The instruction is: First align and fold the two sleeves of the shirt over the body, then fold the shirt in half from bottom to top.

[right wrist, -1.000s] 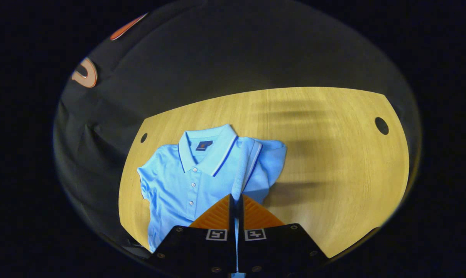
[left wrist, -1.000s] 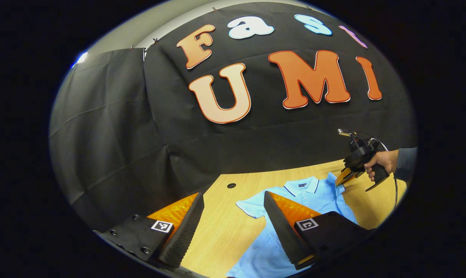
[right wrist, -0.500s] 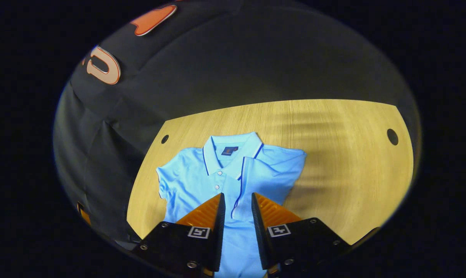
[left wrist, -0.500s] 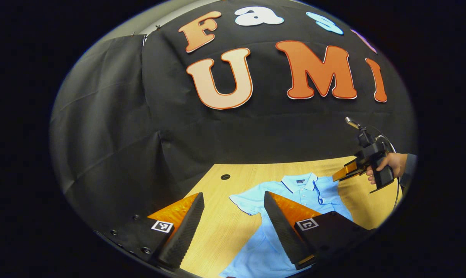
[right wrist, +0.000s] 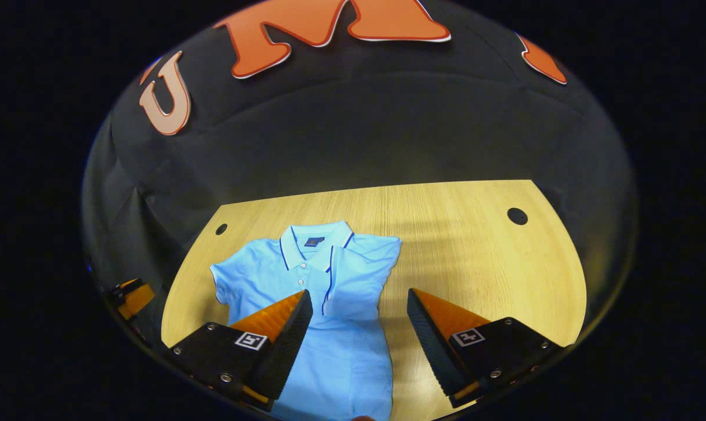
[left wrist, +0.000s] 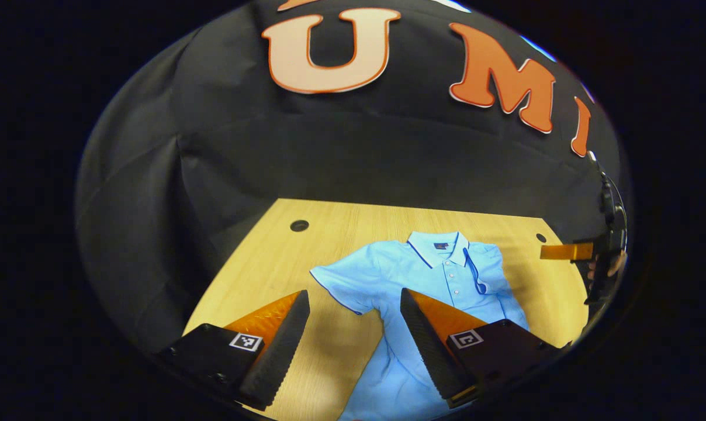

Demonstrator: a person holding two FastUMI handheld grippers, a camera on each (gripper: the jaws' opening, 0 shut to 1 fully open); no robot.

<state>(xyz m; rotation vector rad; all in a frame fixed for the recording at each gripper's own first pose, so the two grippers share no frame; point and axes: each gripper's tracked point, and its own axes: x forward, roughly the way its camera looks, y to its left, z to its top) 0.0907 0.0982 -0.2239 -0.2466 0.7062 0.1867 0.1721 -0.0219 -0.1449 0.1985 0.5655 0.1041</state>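
Note:
A light blue polo shirt [left wrist: 440,275] lies flat on the wooden table [left wrist: 271,263], collar toward the wall. One sleeve [right wrist: 362,272] lies folded over the body. The other sleeve [left wrist: 341,286] is spread out on the wood. My left gripper [left wrist: 353,295] is open just short of that spread sleeve, holding nothing. My right gripper [right wrist: 359,294] is open above the folded side of the shirt [right wrist: 341,351], with nothing between its fingers. In the left gripper view the right gripper [left wrist: 563,251] hangs at the far right, held by a hand [left wrist: 613,263]. The left gripper [right wrist: 131,295] peeks in at the left edge of the right gripper view.
The table [right wrist: 476,257] has a round cable hole [right wrist: 516,216] at the back right and another hole [left wrist: 298,225] at the back left. Black cloth closes off the back and the sides. Bare wood lies to the right of the shirt.
The right gripper let go of the sleeve, opened wide and drew back; the sleeve now lies folded on the body. The left gripper stayed open and tipped down toward the spread sleeve.

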